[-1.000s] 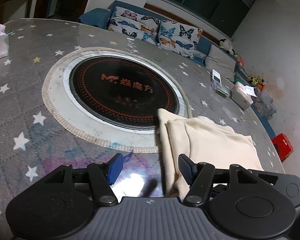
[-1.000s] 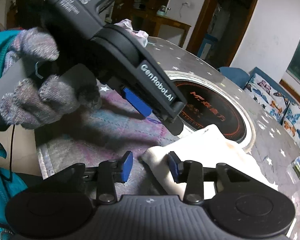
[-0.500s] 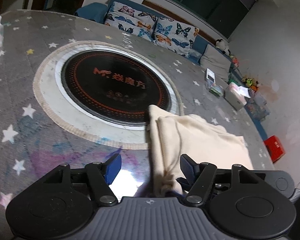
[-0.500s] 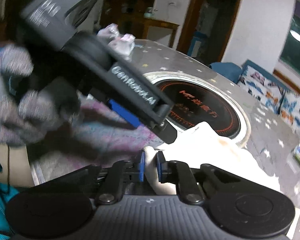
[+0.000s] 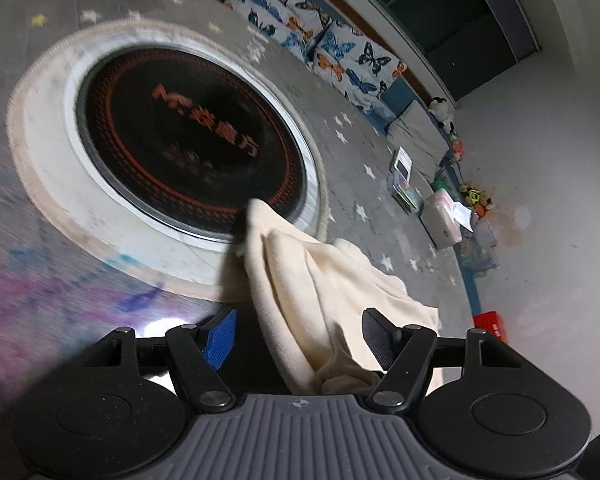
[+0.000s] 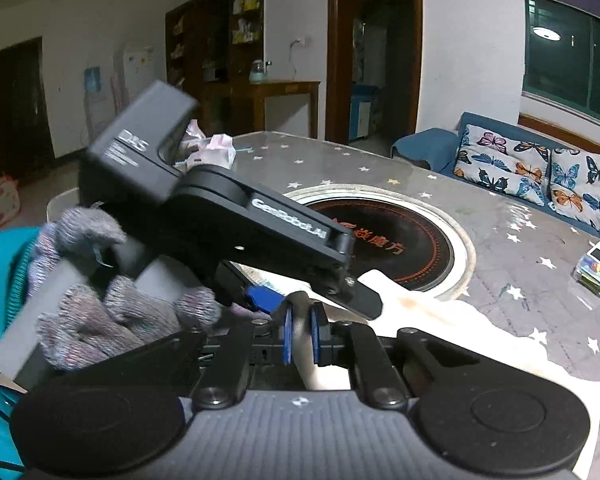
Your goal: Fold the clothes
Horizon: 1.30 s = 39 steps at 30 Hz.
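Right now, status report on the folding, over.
Right tongs shut on cloth corner. Left tongs closing, cloth between them, pads not touching. Cloth partly over round black hob. Nothing blocking.

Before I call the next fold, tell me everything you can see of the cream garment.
The cream garment looks like soft, fleecy cloth, plain and already folded into layers. It lies on the star-print table cover, its far corner over the round black hob. The right gripper is shut on a pinched near edge. In the left wrist view bunched cloth sits between the left gripper jaws, which stand apart; neither pad visibly presses it.
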Motion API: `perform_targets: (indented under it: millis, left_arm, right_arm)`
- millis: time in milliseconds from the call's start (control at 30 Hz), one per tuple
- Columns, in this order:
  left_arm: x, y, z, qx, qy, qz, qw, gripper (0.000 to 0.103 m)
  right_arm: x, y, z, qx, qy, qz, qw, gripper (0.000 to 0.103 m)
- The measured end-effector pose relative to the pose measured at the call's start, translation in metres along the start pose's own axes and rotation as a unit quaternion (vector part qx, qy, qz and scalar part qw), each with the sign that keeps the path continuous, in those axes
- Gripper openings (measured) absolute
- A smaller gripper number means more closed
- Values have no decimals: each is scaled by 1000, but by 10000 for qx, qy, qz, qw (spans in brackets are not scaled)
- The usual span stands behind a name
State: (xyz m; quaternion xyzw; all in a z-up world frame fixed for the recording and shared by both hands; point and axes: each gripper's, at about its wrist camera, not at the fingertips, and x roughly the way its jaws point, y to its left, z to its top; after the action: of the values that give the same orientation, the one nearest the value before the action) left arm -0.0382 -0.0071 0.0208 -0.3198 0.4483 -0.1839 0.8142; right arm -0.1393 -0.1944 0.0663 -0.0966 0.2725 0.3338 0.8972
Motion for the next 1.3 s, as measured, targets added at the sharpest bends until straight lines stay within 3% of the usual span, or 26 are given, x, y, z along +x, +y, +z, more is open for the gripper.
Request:
perform_targets:
  millis: [67,200,300,400,533,700,900,967,1100,1300]
  left_arm:
    - [7,0,0,-76,70,-39,9999,57]
    - [17,3,-1,-240,174,-78,9995,28]
    - [19,5,-1,-265,180,-67,9995,21]
    - [20,6,-2,-222,159,-49,9996,19]
    - [20,1,-3,3,99,43,9999,18]
    - [20,-6,-5,264,45,167,9995,19]
    - [21,-10,-6,394,12,243,9989,19]
    - [21,-12,-6,463,-3,282,9985,19]
    - [22,-15,-6,599,-29,357,9976,19]
    - [25,-21,-5,801,-91,483,9956,19]
  right_arm:
    - [-2,-2,-1,51,-22,27,10000,8]
    - [-4,0,-6,76,16,116,9999,8]
    - [-4,-4,-9,147,54,137,9998,10]
    - [-8,-11,-12,290,26,130,9995,16]
    - [-22,-30,-19,523,-3,-202,9984,17]
    - [-44,-82,-36,983,28,-1105,9890,20]
    - [-52,-150,-58,1682,142,-2021,9647,23]
    - [-51,-166,-68,1963,167,-2150,9565,30]
    - [-48,-191,-85,2354,205,-2267,9449,32]
    - [-39,-196,-89,2623,90,-2056,9428,29]
